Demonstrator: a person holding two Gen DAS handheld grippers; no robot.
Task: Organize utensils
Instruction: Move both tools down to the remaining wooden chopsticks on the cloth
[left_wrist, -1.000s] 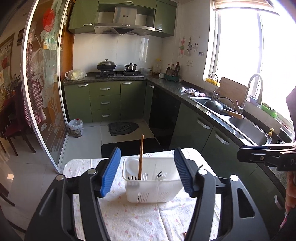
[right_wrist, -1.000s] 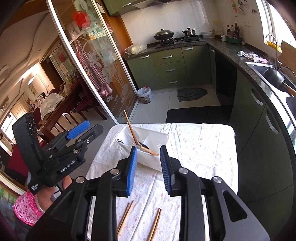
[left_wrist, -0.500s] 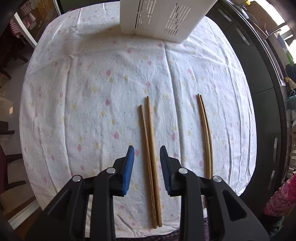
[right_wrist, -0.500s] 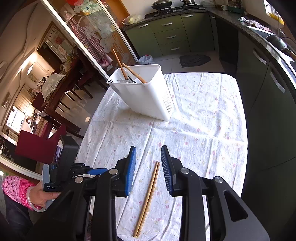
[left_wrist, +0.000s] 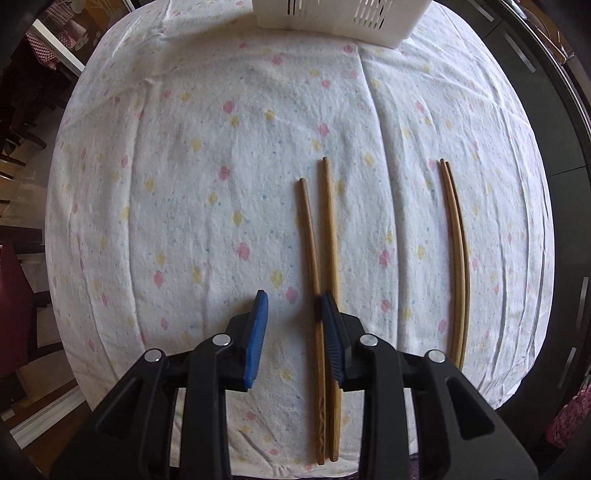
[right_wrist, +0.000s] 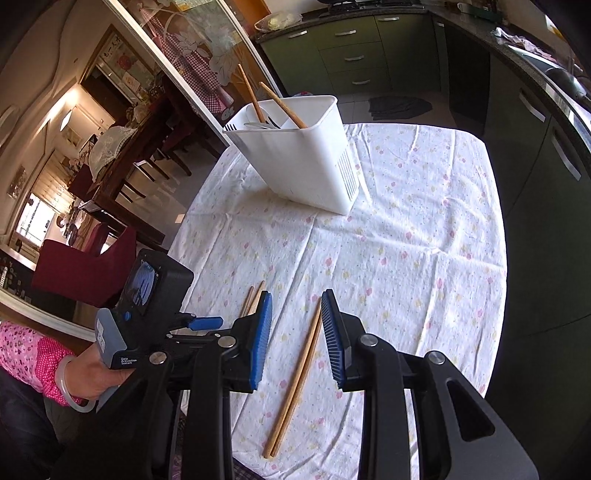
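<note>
Looking straight down, my left gripper (left_wrist: 293, 299) hangs over the floral cloth with a narrow gap between its jaws. A dark brown chopstick pair (left_wrist: 327, 240) lies there. One stick runs just inside the right blue pad (left_wrist: 330, 325), and the other passes under that finger. Neither pad presses on them. A lighter chopstick pair (left_wrist: 456, 258) lies further right. My right gripper (right_wrist: 295, 299) stands equally narrow above that light pair (right_wrist: 299, 373), not gripping it. The white utensil holder (right_wrist: 306, 158) at the far side holds two chopsticks (right_wrist: 282, 105) and a fork.
A person's hand (right_wrist: 96, 373) holds the left gripper's housing (right_wrist: 147, 291) at the table's near left corner. The cloth-covered table (right_wrist: 406, 229) drops off on every side. Green cabinets (right_wrist: 535, 155) run along the right, and dining chairs (right_wrist: 85, 266) stand on the left.
The left gripper swung from facing the kitchen to looking down at the table, and its jaws narrowed. The dark chopsticks shifted from mid-gap to its right pad. The right gripper sank toward the light pair.
</note>
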